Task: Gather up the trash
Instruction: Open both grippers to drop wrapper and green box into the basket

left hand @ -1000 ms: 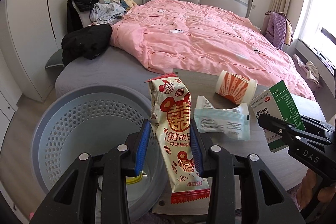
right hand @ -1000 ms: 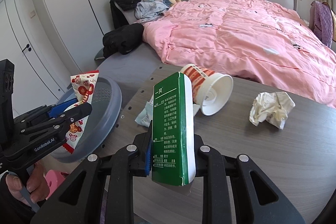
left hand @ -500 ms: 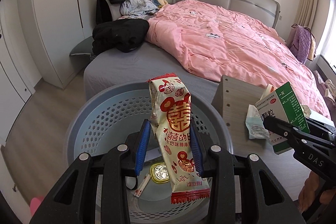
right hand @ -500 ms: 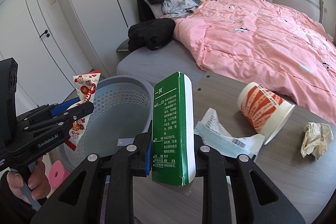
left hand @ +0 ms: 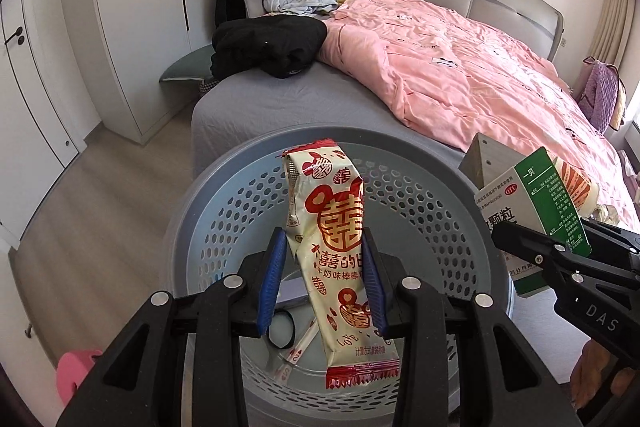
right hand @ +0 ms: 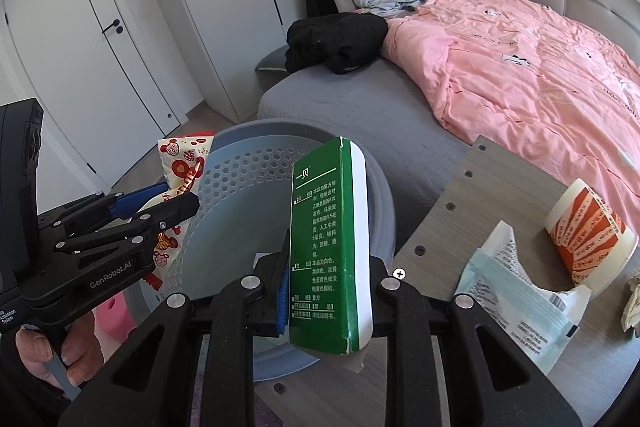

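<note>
A: Where's the trash right now?

B: The left gripper (left hand: 324,281) is clamped on a crinkly red-and-cream snack wrapper (left hand: 334,251), hanging upright over the open mouth of the grey laundry-style basket (left hand: 208,203). The right gripper (right hand: 329,283) is clenched on a stiff green-and-white medicine box (right hand: 328,251), held over the basket's right rim, by the table's left edge.

A: Anything in the basket already?

B: A few bits lie on the bottom: a small strip-like wrapper and something round with a dark ring. I can't tell what it is, as the fingers partly hide it. So a start is made, I'd judge, but neither held piece has been dropped yet.

A: What's left?

B: On the wood-grain table (right hand: 452,195), towards its right edge, a paper cup (right hand: 588,235) with orange stripes lies on its side, touching a thin plastic packet of blue face masks (right hand: 516,299). A crumpled paper wad (right hand: 632,303) peeks in at the far right edge.

A: Materials?

B: The basket is perforated plastic with a smooth rim; the wrapper is glossy film with crimped ends; the box is sharp-edged cardboard.
</note>
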Available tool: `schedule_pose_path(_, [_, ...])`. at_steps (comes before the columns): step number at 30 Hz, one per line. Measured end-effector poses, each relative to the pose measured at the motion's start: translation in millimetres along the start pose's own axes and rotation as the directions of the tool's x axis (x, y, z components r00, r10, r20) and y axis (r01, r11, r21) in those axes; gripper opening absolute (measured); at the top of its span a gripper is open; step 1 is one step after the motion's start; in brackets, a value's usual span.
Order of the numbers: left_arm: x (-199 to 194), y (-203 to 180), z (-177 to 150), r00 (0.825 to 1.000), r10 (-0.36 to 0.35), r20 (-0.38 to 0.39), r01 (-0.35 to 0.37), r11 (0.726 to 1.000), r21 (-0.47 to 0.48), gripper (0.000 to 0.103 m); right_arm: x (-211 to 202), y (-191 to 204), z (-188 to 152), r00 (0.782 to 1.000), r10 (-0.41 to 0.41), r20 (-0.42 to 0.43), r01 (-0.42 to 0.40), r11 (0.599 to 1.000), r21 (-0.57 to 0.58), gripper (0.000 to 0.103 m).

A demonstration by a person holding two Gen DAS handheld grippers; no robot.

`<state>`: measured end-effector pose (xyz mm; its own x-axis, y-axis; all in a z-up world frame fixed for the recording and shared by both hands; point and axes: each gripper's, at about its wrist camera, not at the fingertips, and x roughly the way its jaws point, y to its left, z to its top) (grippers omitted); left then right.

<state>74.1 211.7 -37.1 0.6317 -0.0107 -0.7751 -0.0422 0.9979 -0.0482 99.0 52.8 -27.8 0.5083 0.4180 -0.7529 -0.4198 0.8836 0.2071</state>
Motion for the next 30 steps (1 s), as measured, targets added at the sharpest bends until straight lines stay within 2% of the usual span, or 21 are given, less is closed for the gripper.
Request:
schedule_pose_path(10, [11, 20, -3, 1.000, 0.010, -0.019, -0.011, 0.999, -0.051, 0.036, 15, 15, 3, 1.000, 0.004, -0.024, -0.004, 1.000, -0.025, 0.024])
schedule_pose_path(23, [8, 23, 1, 1.000, 0.024, 0.004, -0.024, 0.998, -0.057, 0.037, 15, 19, 8, 1.000, -0.003, -0.013, 0.003, 0.999, -0.040, 0.026])
schedule_pose_path(27, [8, 24, 2, 0.999, 0.036, 0.004, -0.036, 0.998, -0.053, 0.041, 13, 19, 9, 1.000, -0.002, -0.007, 0.002, 0.999, -0.037, 0.026])
schedule_pose_path(29, [7, 23, 2, 0.999, 0.047, 0.008, -0.046, 0.998, -0.051, 0.051, 10, 19, 8, 1.000, -0.002, 0.004, 0.003, 0.999, -0.037, 0.040])
schedule_pose_path(30, [6, 23, 2, 0.998, 0.055, 0.014, -0.054, 0.997, -0.052, 0.057, 8, 20, 8, 1.000, -0.002, 0.011, 0.002, 0.999, -0.038, 0.044])
